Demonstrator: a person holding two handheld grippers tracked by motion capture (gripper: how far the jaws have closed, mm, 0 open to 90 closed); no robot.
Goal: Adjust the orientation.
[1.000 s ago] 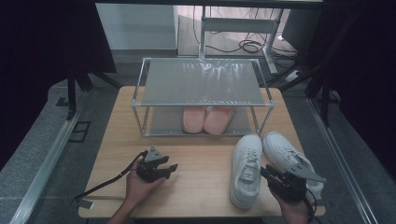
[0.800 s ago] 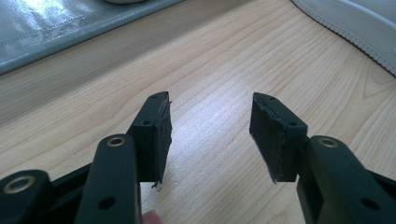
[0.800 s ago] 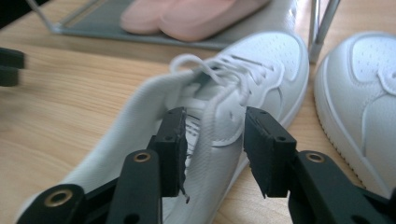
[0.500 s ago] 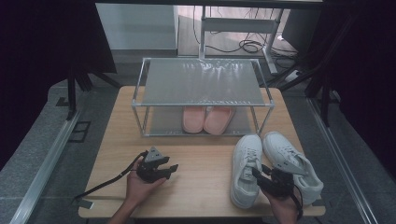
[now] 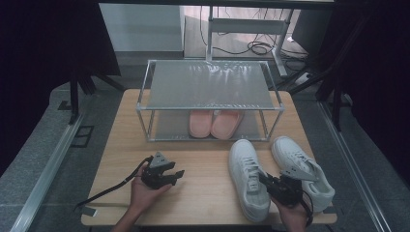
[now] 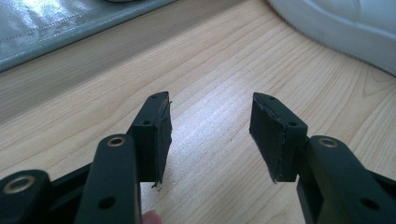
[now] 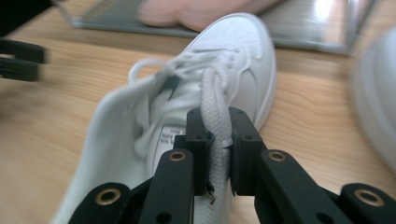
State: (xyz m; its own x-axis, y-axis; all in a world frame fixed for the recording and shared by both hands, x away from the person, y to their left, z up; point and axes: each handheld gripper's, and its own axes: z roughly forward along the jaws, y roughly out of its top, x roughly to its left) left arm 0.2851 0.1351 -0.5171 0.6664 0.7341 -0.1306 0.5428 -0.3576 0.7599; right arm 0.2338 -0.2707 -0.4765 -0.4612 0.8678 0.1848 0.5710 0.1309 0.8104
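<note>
Two white sneakers lie on the wooden table (image 5: pixel 203 193). The left sneaker (image 5: pixel 246 179) (image 7: pixel 233 51) points toward the rack, and the right sneaker (image 5: pixel 302 166) (image 7: pixel 378 93) lies beside it. My right gripper (image 5: pixel 263 178) (image 7: pixel 216 112) sits at the left sneaker's opening. Its jaws have just been closing and are now shut on a white lace (image 7: pixel 212 93) of that sneaker. My left gripper (image 5: pixel 179 173) (image 6: pixel 211 98) rests low over bare wood at the front left, open, with nothing between its jaws.
A metal two-tier shoe rack (image 5: pixel 208 84) stands at the back of the table, with a pair of pink slippers (image 5: pixel 215 123) (image 7: pixel 201 11) on its lower shelf. The rack's lower shelf (image 6: pixel 56 23) lies just ahead of the left gripper.
The right gripper has shifted a little left, onto the left sneaker, and its jaws have closed on the lace. The left hand has kept still.
</note>
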